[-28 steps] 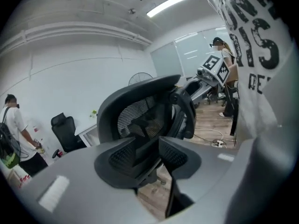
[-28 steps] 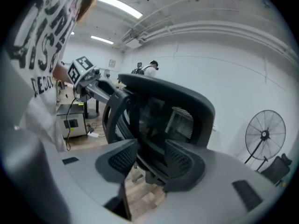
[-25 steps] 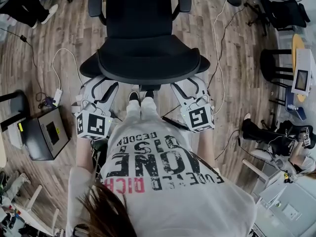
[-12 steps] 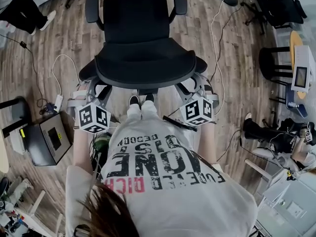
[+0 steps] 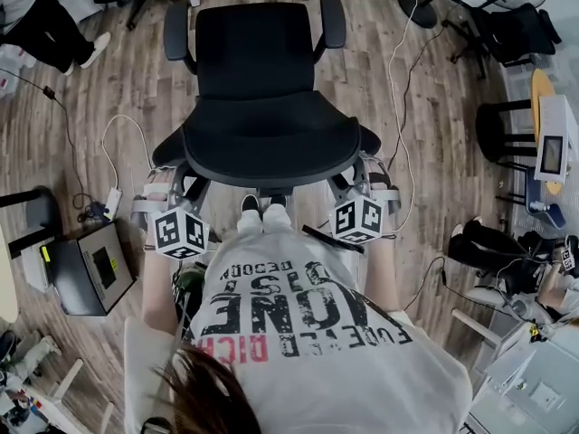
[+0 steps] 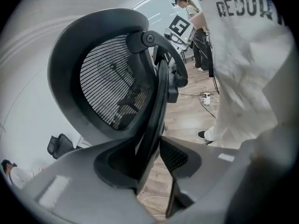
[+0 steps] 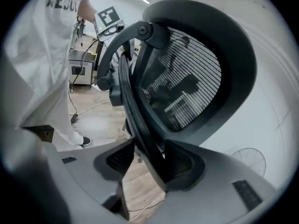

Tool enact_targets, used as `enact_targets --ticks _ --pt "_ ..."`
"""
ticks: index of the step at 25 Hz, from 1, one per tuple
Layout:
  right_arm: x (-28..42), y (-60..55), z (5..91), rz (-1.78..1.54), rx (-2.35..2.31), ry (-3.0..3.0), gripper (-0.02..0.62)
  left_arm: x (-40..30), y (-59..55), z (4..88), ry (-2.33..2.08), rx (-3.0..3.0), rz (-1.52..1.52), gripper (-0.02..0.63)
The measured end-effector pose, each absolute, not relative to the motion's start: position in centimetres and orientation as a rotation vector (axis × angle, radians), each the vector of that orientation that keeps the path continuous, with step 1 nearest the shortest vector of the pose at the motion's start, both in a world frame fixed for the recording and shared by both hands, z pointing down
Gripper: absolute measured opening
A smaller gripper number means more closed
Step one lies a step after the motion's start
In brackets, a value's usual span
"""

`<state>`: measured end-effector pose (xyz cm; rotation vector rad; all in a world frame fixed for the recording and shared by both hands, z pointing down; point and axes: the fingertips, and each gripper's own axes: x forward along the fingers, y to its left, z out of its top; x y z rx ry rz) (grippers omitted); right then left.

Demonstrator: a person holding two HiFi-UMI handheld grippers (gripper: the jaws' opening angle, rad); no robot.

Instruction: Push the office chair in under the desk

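I see the black mesh office chair (image 5: 258,89) on the brown wood floor (image 5: 118,89). The left gripper (image 6: 148,149), jaws just closing, and the right gripper (image 7: 149,143), jaws just opening, sit loose round its back rim. The person's white shirt (image 5: 289,306) says "ONE".

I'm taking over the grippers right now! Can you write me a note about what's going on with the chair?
Left gripper: open, jaws just closed a little, left edge of the backrest between them, not pinched.
Right gripper: open, jaws just opened wider, right edge of the backrest between them, not pinched.
Chair: on the wooden floor right in front of the person, backrest towards them.
Done: both grippers straddle the sides of the backrest.
Left: push the chair forward under the desk; I cannot clearly make out the desk here.
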<state>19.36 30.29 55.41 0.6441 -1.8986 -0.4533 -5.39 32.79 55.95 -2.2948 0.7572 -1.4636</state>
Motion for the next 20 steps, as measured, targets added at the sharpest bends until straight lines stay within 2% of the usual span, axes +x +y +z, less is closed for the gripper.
enact_targets --ticks 20 --pt "16.8 25.6 55.7 -0.434 0.668 -1.875 0.198 -8.3 26.8 56.4 0.754 -2.287 -1.465 0.183"
